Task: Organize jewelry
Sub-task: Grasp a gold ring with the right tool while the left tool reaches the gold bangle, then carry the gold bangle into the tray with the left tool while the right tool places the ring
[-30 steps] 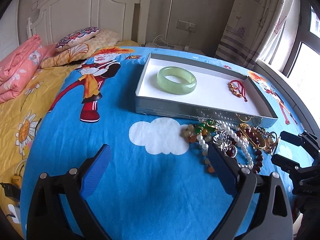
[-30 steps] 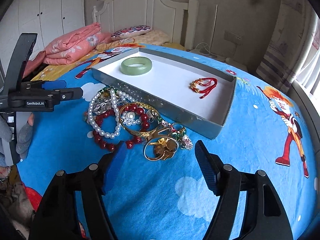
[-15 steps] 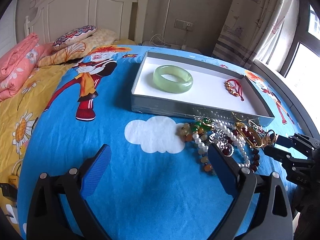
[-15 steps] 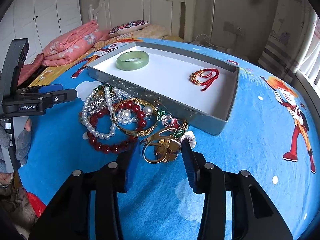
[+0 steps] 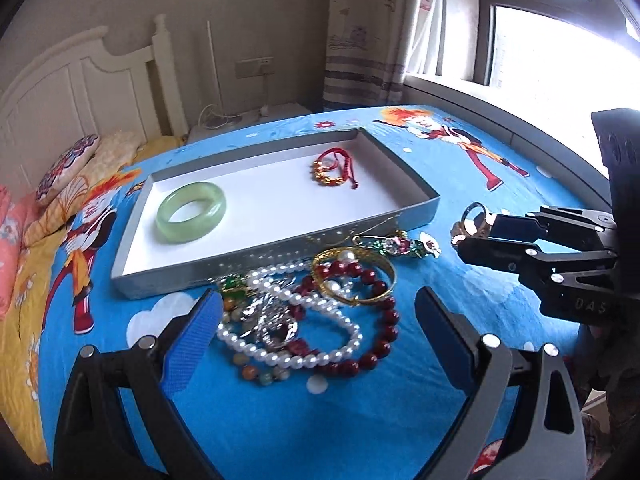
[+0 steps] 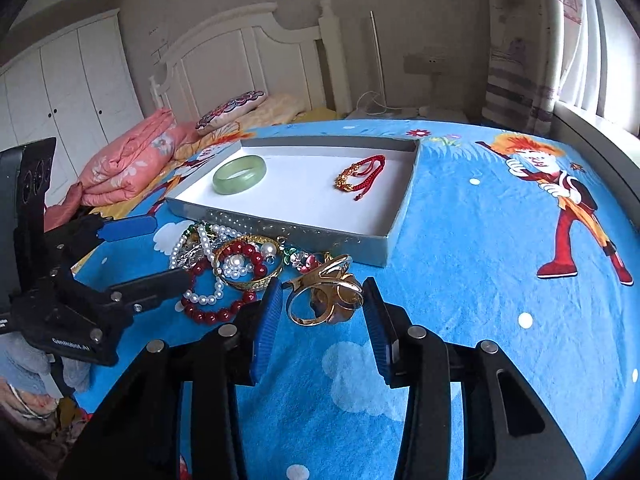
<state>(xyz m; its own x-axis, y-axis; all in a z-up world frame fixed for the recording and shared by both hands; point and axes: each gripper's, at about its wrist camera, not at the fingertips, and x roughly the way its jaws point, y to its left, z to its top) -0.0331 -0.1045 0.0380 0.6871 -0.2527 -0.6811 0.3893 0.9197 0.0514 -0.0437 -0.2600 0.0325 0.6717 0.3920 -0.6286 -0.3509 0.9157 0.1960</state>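
Covering nearly the whole of both views is a blue cartoon bedspread [image 6: 480, 240], with a white headboard [image 6: 240, 60] standing behind it and folded pink bedding [image 6: 128, 164] lying at the pillow end.

A shallow grey tray [image 5: 256, 268] with a white floor is sitting flat on the spread. Inside it a green jade bangle [image 5: 191, 213] is lying near one end, and a red cord bracelet [image 5: 335, 169] with gold beads is lying well apart from it toward the other.

Just outside the tray's near wall a jewelry pile [image 5: 312, 312] is spreading over the cloth: a pearl strand [image 5: 288, 356], a dark red bead bracelet [image 5: 376, 340] and a gold bangle [image 5: 356, 276] are overlapping one another (too tangled to sort the smaller bits). A floral brooch [image 5: 404, 245] is lying at the pile's edge, beside the tray wall.

The left gripper [image 5: 316, 328] is hovering low over the pile, its blue pads spread wide with the beads lying between them; nothing is being held.

The right gripper [image 6: 320, 312] is working at the far edge of the pile. Its jaws are standing narrow around a cluster of gold rings [image 6: 326, 300], the pads close on either side; whether they are actually pinching the metal, I cannot tell. In the left wrist view a ring is showing at its tip.
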